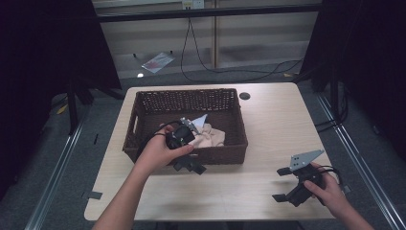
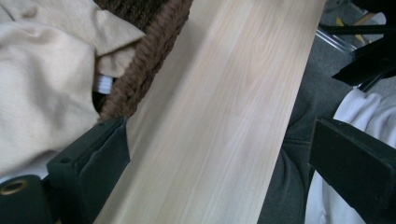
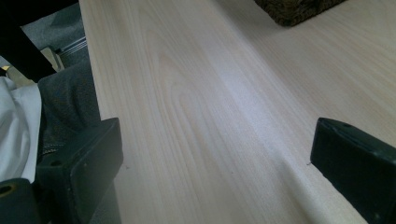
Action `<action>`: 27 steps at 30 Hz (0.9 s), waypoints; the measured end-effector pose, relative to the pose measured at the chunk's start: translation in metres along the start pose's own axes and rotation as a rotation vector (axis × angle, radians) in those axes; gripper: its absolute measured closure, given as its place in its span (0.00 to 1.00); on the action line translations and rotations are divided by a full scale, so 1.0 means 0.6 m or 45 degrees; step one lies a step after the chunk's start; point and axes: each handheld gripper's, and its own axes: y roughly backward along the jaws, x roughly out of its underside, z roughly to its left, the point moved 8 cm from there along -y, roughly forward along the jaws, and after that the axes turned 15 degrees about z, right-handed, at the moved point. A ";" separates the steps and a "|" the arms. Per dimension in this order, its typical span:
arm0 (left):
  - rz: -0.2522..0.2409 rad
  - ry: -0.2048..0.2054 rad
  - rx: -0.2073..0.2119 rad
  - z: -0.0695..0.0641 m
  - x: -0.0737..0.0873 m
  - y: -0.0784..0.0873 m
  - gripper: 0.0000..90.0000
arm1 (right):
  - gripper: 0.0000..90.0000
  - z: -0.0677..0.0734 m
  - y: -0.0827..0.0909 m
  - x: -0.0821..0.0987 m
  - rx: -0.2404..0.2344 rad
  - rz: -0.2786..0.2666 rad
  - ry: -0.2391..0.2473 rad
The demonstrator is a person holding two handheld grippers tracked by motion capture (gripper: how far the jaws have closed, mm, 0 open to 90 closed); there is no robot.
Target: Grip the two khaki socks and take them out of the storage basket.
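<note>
A brown wicker basket (image 1: pixel 143 122) stands mid-table with a crumpled beige cloth (image 1: pixel 210 135) against its front wall. My left gripper (image 1: pixel 190 166) is held over that front wall, its jaws pointing back toward the table's near edge. In the left gripper view the left gripper (image 2: pixel 219 168) is open over bare wood. There the cloth (image 2: pixel 42 84) and the basket's rim (image 2: pixel 140 70) lie beside its left jaw, with nothing between the jaws. My right gripper (image 1: pixel 281 184) rests at the front right, open and holding nothing. The right gripper (image 3: pixel 217 172) faces bare tabletop, with a basket corner (image 3: pixel 294 9) far off.
The light wooden table (image 1: pixel 268 124) has a black round grommet (image 1: pixel 244 96) behind the basket. A black cable (image 1: pixel 230 72) and a plastic packet (image 1: pixel 157 61) lie on the floor beyond. Dark curtains flank both sides. The person's lap (image 2: pixel 299 177) is at the near edge.
</note>
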 end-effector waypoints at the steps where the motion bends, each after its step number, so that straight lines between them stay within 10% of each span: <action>1: 0.001 -0.004 -0.003 0.002 -0.002 0.003 0.06 | 0.03 0.000 0.000 0.000 0.000 0.000 0.000; 27: -0.035 0.172 -0.041 0.074 -0.056 0.046 0.06 | 0.03 0.001 -0.001 0.001 0.000 0.003 0.007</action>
